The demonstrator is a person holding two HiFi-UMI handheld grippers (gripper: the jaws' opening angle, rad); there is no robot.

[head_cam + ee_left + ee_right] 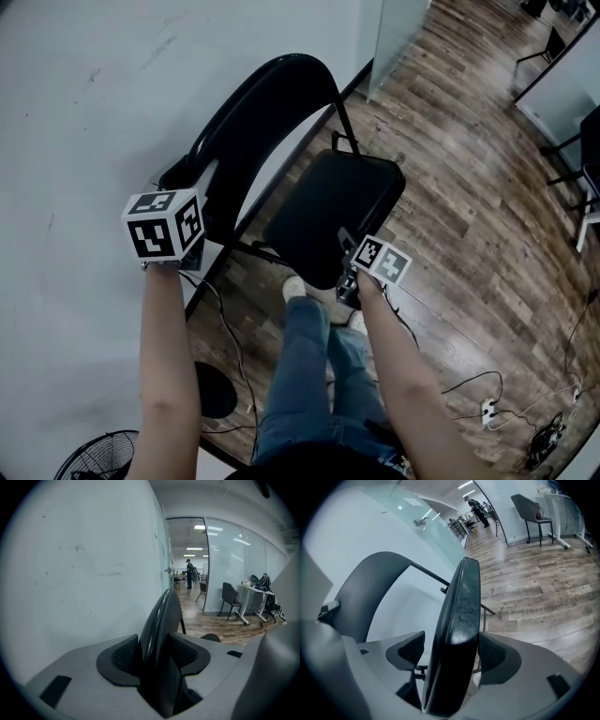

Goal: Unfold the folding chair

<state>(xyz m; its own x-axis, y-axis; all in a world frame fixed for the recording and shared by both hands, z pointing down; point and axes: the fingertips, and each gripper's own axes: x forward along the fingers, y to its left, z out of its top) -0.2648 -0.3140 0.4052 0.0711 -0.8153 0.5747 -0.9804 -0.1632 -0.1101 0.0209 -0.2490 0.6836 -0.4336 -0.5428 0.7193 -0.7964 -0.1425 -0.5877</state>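
A black folding chair stands against the white wall. Its curved backrest (262, 112) is at the top and its padded seat (337, 202) hangs tilted, partly lowered. My left gripper (204, 187) is shut on the backrest's left rim. In the left gripper view the rim (161, 620) is pinched between both pads of that gripper (154, 656). My right gripper (345, 246) holds the near edge of the seat. In the right gripper view the seat edge (461, 611) fills the gap of this gripper (452, 651), and the backrest (365, 588) shows to the left.
The wall (75, 94) is close behind the chair and wood floor (469, 169) spreads to the right. My legs in jeans (309, 375) stand just before the seat. Cables and a power strip (487, 410) lie on the floor; a fan (98, 459) sits at lower left.
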